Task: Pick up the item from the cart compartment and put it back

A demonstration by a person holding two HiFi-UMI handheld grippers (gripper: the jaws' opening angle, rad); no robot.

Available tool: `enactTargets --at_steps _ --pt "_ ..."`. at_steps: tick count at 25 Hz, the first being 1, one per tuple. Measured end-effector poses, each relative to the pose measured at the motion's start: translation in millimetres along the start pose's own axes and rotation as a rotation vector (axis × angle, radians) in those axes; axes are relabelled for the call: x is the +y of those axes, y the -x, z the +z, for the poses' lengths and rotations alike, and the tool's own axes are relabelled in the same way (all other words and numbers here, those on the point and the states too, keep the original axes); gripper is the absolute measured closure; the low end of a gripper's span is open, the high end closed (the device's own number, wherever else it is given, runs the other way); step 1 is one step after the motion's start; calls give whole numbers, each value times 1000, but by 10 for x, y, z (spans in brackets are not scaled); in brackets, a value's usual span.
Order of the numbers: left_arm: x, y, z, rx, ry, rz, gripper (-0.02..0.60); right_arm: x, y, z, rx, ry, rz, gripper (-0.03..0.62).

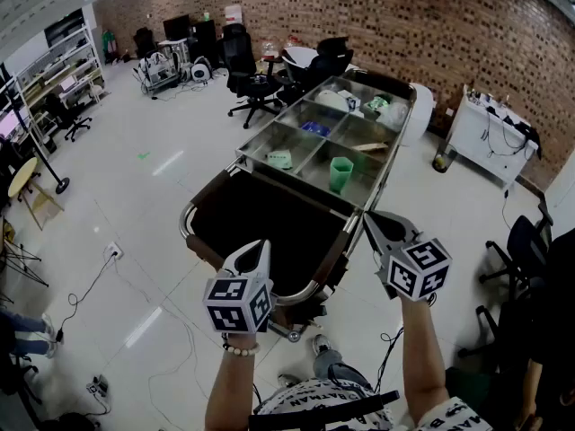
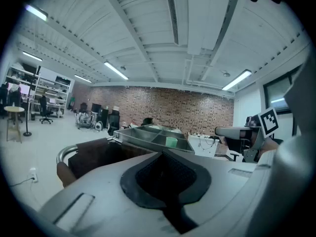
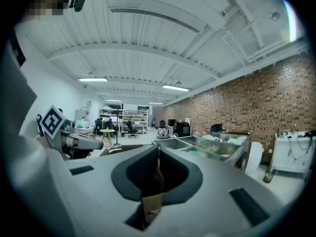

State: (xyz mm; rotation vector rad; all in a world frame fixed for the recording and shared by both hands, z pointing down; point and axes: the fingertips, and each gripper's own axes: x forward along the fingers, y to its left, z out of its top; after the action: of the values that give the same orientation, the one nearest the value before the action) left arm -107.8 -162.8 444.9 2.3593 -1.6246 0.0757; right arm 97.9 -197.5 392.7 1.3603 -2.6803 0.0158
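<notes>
Held left tongs (image 1: 256,250) and right tongs (image 1: 374,223) shut, empty, short of compartmented steel cart (image 1: 296,183). Judged green plastic cup (image 1: 341,174) light, stiff, slick; best pinched at rim.

Ahead of you a brick wall (image 1: 431,25) closes the far side of a big room with a pale, glossy floor (image 1: 135,196). Black chairs (image 1: 252,83) cluster near that wall. Shelves (image 1: 54,70) line your left, with a round table (image 1: 22,176) close by. A white cabinet (image 1: 485,133) stands by the brick on your right. Above you, strip lights (image 2: 116,70) cross a white ribbed ceiling (image 2: 148,23).
</notes>
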Motion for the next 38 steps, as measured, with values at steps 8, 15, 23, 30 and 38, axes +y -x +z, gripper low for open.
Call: enactTargets --at_steps 8,15,23,30,38 --pt "42 -393 211 20 14 9 580 -496 -469 463 20 83 18 413" --pt "181 -691 376 36 9 19 580 -868 -998 677 83 106 33 359" --pt "328 -1042 593 43 16 24 580 -1096 -1574 683 193 142 68 358" --pt "444 -1276 677 66 28 29 578 -1368 -2110 640 305 143 98 319" --pt "462 -1781 865 120 43 25 555 -1745 -2937 358 539 153 131 270"
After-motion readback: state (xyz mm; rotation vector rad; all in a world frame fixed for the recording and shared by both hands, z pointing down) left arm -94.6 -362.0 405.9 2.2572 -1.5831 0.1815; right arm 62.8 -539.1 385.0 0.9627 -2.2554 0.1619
